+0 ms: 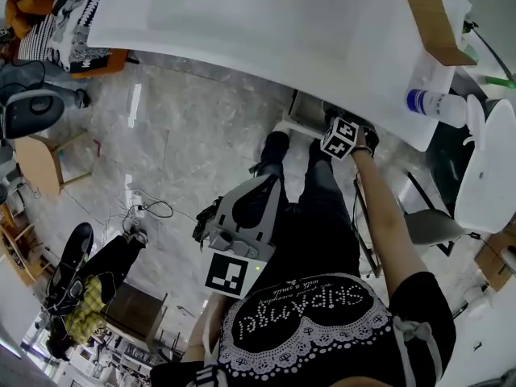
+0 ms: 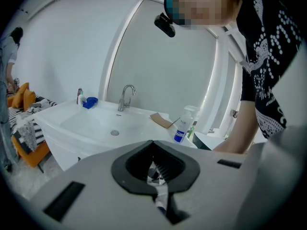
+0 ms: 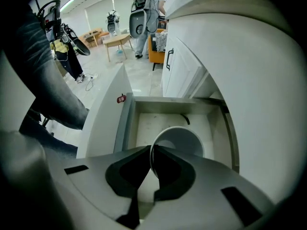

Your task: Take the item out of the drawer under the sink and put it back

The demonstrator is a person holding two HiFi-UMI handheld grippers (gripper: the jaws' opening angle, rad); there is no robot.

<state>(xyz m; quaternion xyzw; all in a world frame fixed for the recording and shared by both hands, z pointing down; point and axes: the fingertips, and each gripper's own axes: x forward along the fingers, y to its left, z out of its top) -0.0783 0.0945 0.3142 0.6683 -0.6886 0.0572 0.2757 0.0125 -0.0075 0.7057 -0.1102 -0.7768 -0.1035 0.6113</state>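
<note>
A white cup hangs over the open drawer under the sink. My right gripper points steeply down and is shut on the cup's near rim. In the head view only that gripper's marker cube shows, at the sink's front edge above the drawer; the cup is hidden there. My left gripper is held in front of the person's legs, away from the drawer. Its jaws meet at the tips with nothing clearly held.
A spray bottle and a brown board lie on the counter's right end, with a faucet behind the basin. A cabinet door with a black handle stands past the drawer. The person's legs are right by the drawer front.
</note>
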